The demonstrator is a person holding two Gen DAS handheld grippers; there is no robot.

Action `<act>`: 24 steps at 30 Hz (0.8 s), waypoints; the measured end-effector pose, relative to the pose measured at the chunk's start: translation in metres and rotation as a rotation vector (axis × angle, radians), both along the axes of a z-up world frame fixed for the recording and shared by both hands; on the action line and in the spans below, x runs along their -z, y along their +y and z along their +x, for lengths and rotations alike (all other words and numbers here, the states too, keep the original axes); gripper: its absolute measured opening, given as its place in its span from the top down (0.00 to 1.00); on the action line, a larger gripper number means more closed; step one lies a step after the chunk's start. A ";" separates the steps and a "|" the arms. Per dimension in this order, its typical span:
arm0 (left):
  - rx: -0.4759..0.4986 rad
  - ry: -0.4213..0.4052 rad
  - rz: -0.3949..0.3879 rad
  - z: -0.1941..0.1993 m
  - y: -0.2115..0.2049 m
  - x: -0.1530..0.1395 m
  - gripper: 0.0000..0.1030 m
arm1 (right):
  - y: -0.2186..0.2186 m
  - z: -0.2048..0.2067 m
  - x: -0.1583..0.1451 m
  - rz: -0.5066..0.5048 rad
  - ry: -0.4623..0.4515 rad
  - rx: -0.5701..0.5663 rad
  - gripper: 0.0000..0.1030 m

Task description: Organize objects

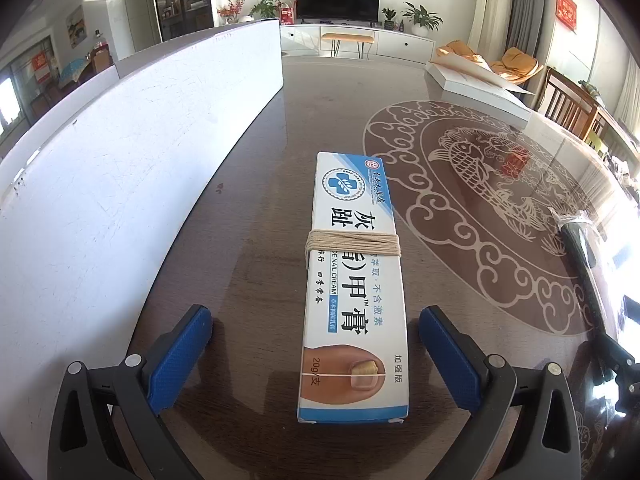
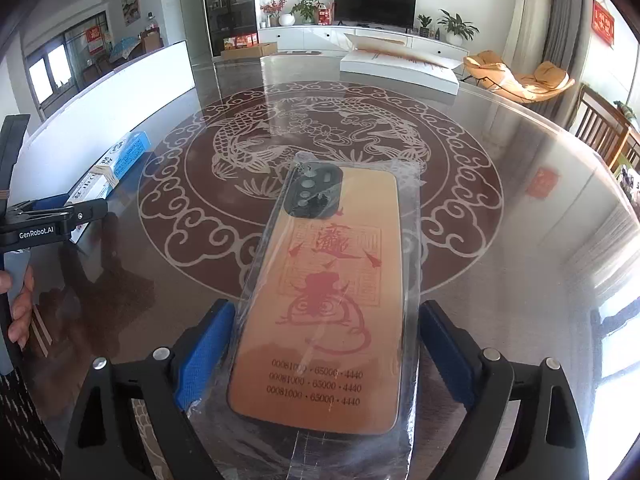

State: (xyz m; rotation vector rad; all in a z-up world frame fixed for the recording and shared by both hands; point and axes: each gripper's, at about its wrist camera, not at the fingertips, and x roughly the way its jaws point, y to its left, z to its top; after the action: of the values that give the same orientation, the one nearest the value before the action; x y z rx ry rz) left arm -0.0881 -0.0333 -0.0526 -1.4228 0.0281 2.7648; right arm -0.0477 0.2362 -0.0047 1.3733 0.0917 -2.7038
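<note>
A white and blue nail cream box point(image 1: 354, 280), bound with tan string, lies flat on the dark glass table point(image 1: 256, 240). My left gripper point(image 1: 314, 322) is open, its blue pads on either side of the box's near end with gaps to both. An orange phone case in a clear plastic sleeve point(image 2: 324, 304) lies between the blue pads of my right gripper point(image 2: 326, 322). The left pad point(image 2: 208, 344) touches the sleeve; the right pad sits at its edge. The box also shows at the left of the right wrist view point(image 2: 116, 164), with the left gripper point(image 2: 52, 220) beside it.
A tall white board point(image 1: 132, 160) stands along the table's left side. A flat white box point(image 2: 400, 66) lies at the far edge. The wrapped phone case shows at the right edge of the left wrist view point(image 1: 576, 232). Wooden chairs point(image 2: 604, 128) stand to the right.
</note>
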 end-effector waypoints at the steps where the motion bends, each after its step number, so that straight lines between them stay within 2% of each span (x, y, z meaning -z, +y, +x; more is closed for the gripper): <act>1: 0.000 0.000 0.000 0.000 0.000 0.000 0.00 | -0.002 -0.001 0.000 0.000 -0.004 0.005 0.01; 24: 0.000 0.001 -0.001 -0.001 -0.001 0.000 0.00 | -0.002 -0.003 0.003 0.005 -0.011 0.012 0.00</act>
State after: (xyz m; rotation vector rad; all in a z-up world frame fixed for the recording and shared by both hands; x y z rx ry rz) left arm -0.0892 -0.0339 -0.0525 -1.4218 0.0297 2.7656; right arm -0.0503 0.2341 -0.0079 1.3944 0.0897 -2.7076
